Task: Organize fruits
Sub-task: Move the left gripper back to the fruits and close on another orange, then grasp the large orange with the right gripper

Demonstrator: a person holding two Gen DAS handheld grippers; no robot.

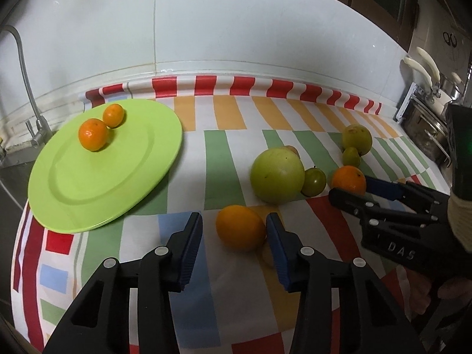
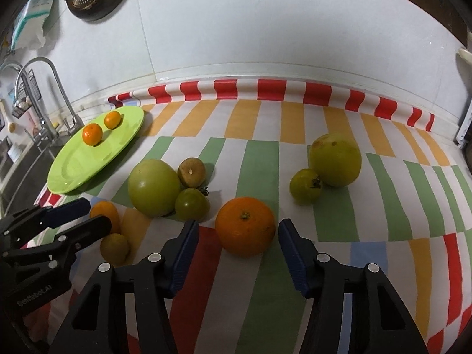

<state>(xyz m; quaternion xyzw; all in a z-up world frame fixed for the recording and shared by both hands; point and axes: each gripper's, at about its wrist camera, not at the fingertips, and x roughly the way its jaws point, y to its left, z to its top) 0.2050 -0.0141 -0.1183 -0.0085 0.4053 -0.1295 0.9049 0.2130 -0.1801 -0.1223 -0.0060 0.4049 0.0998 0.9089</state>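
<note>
A: What sat at upper left?
B: A green plate point(image 1: 73, 194) carrying two small oranges point(image 1: 93, 134).
A: And at lower centre?
B: The left gripper point(image 1: 234, 233) stood spread around a yellow-orange fruit point(image 1: 240, 227); its right pad touched it, the left pad stood apart.
A: Further right?
B: The right gripper point(image 2: 238, 231) was spread beside a big orange point(image 2: 245, 225), right pad just touching.
</note>
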